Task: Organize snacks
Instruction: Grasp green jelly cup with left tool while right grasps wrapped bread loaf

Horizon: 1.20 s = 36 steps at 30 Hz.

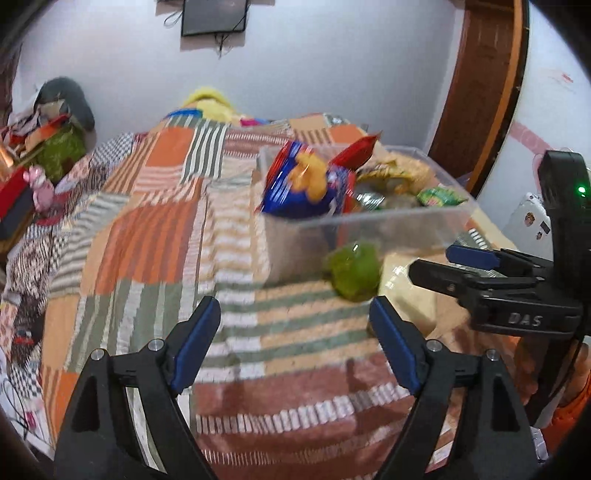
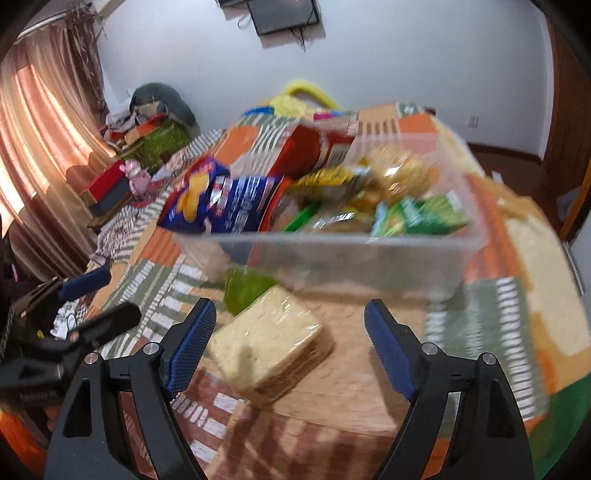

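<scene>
A clear plastic bin (image 1: pixel 388 221) (image 2: pixel 351 258) stands on the patchwork bedspread. It holds a blue chips bag (image 1: pixel 295 184) (image 2: pixel 221 206), a red packet (image 2: pixel 314 151), and several yellow and green packets (image 2: pixel 421 218). On the bed in front of the bin lie a green pack (image 1: pixel 352 273) (image 2: pixel 245 291) and a cream wrapped pack (image 2: pixel 269 339) (image 1: pixel 402 280). My left gripper (image 1: pixel 293 302) (image 2: pixel 122 293) is open over bare bedspread, left of the green pack. My right gripper (image 2: pixel 290 304) (image 1: pixel 432 260) is open above the cream pack, and nothing is gripped.
The bedspread (image 1: pixel 147 221) stretches far to the left. A pile of clutter and boxes (image 1: pixel 48 147) sits beside the bed, by an orange curtain (image 2: pixel 40 129). A dark screen (image 1: pixel 214 16) hangs on the wall. A wooden door frame (image 1: pixel 487 85) is at the right.
</scene>
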Tool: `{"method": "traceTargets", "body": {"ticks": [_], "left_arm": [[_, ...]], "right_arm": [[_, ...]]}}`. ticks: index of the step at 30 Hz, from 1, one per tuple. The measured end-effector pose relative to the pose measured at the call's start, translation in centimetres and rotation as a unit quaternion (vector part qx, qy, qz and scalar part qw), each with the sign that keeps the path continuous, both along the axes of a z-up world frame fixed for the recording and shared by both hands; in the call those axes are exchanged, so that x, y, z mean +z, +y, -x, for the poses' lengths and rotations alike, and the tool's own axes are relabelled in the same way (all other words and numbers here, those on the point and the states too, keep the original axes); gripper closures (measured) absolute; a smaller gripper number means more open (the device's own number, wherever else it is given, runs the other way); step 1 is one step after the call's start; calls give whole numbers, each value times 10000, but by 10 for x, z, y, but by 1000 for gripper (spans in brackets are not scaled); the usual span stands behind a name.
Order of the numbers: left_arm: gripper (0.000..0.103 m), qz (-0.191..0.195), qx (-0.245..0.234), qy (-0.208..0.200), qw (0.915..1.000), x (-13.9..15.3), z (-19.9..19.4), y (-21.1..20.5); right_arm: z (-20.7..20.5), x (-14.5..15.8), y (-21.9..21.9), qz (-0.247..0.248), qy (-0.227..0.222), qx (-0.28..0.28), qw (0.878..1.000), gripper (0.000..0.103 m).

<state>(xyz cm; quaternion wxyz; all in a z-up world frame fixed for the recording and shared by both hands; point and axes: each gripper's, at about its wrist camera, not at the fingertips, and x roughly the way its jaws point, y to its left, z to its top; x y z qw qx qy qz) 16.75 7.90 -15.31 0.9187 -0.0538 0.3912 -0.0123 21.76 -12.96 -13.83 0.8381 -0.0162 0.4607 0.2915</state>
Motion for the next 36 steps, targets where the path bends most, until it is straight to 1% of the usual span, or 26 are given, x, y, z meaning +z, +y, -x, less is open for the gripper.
{"method": "traceTargets", "body": {"ticks": [3,5,7,8,12,15,16,18,20,22,27,30,32,33,36], "left_arm": [[20,98,71,94,9999,-11,5,7],[20,114,112,153,9998,-17,5,9],[20,91,103,218,9997,-21,5,8],[20,92,88,237,9996,-23,4,8],[20,135,34,261,9996,-25,2,5],[20,226,-31,266,9994,-23,-4,0],[20,263,-46,281,9992,-23,-6,-2],[20,341,-97,326,9988,-24,-14,-7],[20,378,-152,382,9984,-25,-23,-14],[20,366,-202,436,9982,-26,-33,-21],[21,330,-289,607,9972,-33,-60,-37],[28,334,-298,676,9967,-38,-75,-45],[36,318,-269,758,9963,-42,-85,-50],[37,329,-263,790,9960,-44,-90,-51],[47,264,-252,936,9949,-53,-103,-57]], "right_arm": [[-2,-11,17,247,99,67,9996,22],[-5,-19,28,446,128,57,9989,18],[-7,-26,32,560,188,62,9982,18],[-7,-28,31,530,216,63,9983,16],[-6,-29,16,325,483,57,9983,17],[-1,-27,-1,461,359,50,9983,17],[0,-25,-8,493,321,43,9983,19],[1,-21,-19,490,287,21,9984,31],[0,-20,-27,454,282,23,9986,40],[-1,-20,-30,401,258,94,9988,42],[3,-17,-20,617,-45,275,9977,42],[-3,-20,-17,656,-71,352,9972,41],[-7,-23,-13,644,-25,380,9972,41],[-9,-25,-12,630,-3,394,9972,41],[-8,-29,-13,622,-4,419,9972,45]]}}
